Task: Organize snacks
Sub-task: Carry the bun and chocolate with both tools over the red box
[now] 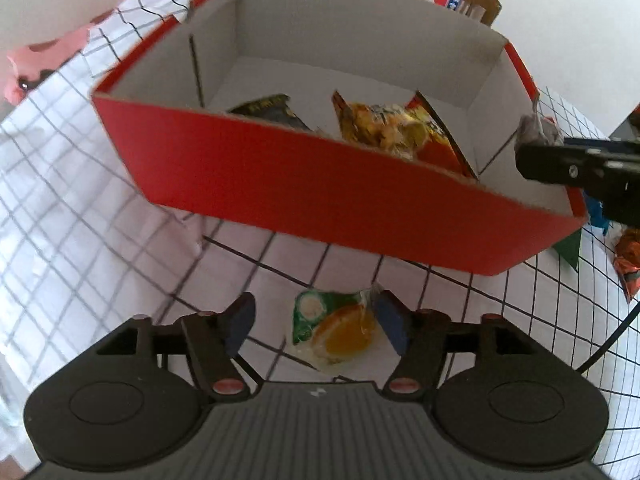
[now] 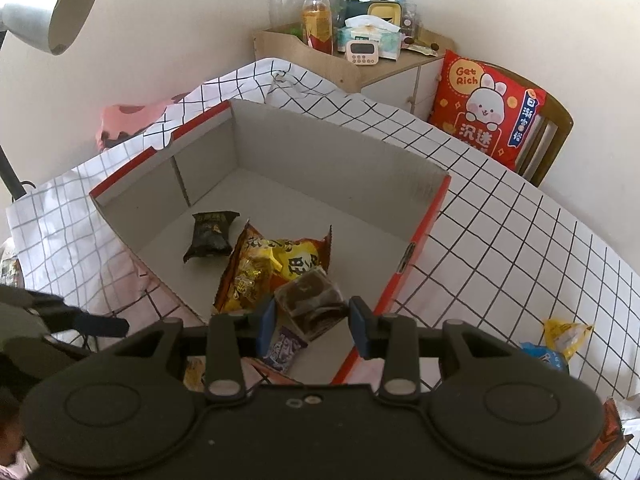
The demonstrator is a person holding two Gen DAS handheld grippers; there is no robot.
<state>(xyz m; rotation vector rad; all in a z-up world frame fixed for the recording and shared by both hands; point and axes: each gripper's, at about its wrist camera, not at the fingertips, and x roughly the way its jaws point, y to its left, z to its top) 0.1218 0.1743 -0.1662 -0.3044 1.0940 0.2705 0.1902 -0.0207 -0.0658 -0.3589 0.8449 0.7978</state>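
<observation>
Both tongs point down at the bench (image 2: 500,216), which wears a white cloth with black squares. On the left, the left tongs (image 1: 316,320) stand wide open. A green and orange snack pack (image 1: 334,330) lies flat on the cloth between the blue pads (image 1: 238,322). The right-hand pad is just at the pack's edge, and the left-hand pad is clear of it.

Behind that pack sits the red box (image 1: 280,184), white inside. In the box lie a black snack pack (image 2: 210,236) on the left and a big yellow and orange bag (image 2: 272,272) beside it.

Over the box's near right corner, the right tongs (image 2: 312,326) are set narrow. A clear pack with a dark brown cake (image 2: 312,300) sits between the pads, tipped on its side, with a purple and white end (image 2: 282,348) hanging low. I cannot tell if the pads press it.

Farther right, more small snack packs (image 2: 560,340) lie on the cloth, well apart from the box.
</observation>
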